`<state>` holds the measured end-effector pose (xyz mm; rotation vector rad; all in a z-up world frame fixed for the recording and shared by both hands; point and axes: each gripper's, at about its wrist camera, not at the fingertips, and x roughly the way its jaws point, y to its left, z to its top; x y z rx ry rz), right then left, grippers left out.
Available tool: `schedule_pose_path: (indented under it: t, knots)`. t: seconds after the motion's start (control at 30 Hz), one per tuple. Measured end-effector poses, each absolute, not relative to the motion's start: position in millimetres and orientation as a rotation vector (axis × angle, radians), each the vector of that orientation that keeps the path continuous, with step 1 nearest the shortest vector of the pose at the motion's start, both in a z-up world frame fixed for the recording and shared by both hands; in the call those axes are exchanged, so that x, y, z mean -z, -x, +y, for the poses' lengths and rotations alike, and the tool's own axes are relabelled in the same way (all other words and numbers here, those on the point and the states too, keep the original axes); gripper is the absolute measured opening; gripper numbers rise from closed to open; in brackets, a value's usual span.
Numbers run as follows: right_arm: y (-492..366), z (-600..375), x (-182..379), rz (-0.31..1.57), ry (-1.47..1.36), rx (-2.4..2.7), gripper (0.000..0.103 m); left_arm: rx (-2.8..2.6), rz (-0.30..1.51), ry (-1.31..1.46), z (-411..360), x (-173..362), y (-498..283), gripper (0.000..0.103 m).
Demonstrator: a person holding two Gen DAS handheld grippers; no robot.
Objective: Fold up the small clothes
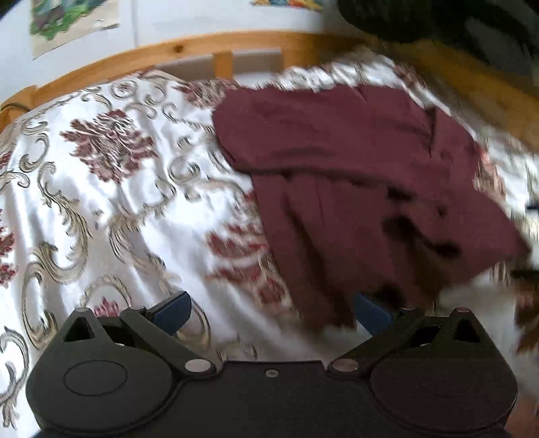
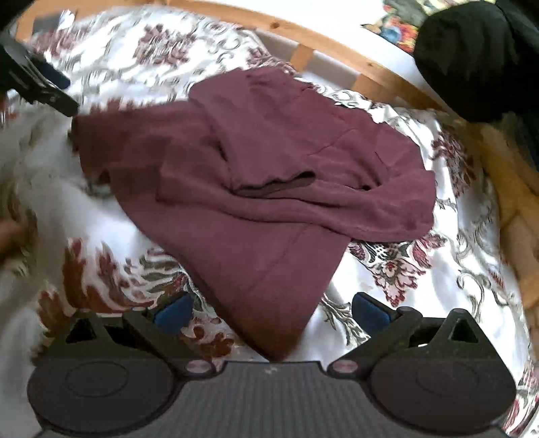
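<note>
A maroon garment (image 1: 363, 175) lies spread on the floral bedspread (image 1: 111, 209), with a sleeve folded across its body (image 2: 269, 158). My left gripper (image 1: 271, 313) is open just short of the garment's near hem, and its right pad (image 1: 372, 313) is at the cloth's edge. My right gripper (image 2: 272, 311) is also open, and a bottom corner of the garment (image 2: 269, 303) lies between its wide-apart blue pads (image 2: 173, 311) without being pinched. In the right wrist view the left gripper (image 2: 59, 91) shows at the top left, beside the garment's far corner.
A wooden bed frame (image 1: 188, 49) (image 2: 370, 70) curves round the far side of the bedspread (image 2: 454, 269). A bulky black object (image 2: 471, 57) sits beyond the rail. Pictures hang on the white wall (image 1: 67, 23). The view is motion-blurred at the right of the left wrist frame.
</note>
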<state>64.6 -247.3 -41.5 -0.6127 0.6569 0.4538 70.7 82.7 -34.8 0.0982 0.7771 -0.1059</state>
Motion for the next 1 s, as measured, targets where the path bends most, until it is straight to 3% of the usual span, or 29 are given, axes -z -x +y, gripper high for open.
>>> schedule_pose_path:
  t: [0.23, 0.3, 0.37, 0.5, 0.6, 0.73, 0.87, 1.0]
  knots:
    - [-67, -261, 39, 0.661, 0.538, -0.393, 0.085, 0.061, 0.809, -0.226, 70, 52, -71, 0.101]
    - [-68, -263, 39, 0.681, 0.517, -0.404, 0.069, 0.076, 0.813, -0.165, 76, 48, -75, 0.099]
    - [-69, -264, 39, 0.703, 0.515, -0.416, 0.034, 0.137, 0.816, -0.056, 85, 41, -76, 0.097]
    - [-66, -273, 32, 0.753, 0.451, -0.440, 0.038, 0.208, 0.807, 0.018, 96, 32, -68, 0.095]
    - [-67, -283, 22, 0.770, 0.352, -0.445, 0.050, 0.207, 0.801, 0.069, 105, 28, -65, 0.089]
    - [-78, -305, 12, 0.786, 0.159, -0.436, 0.069, 0.160, 0.784, 0.209, 121, 23, -74, 0.088]
    - [-90, -319, 15, 0.811, 0.022, -0.401, 0.071, 0.133, 0.791, 0.336, 130, 29, -92, 0.085]
    - [-104, -316, 29, 0.849, -0.046, -0.375, 0.064, 0.114, 0.888, 0.355, 123, 47, -113, 0.065]
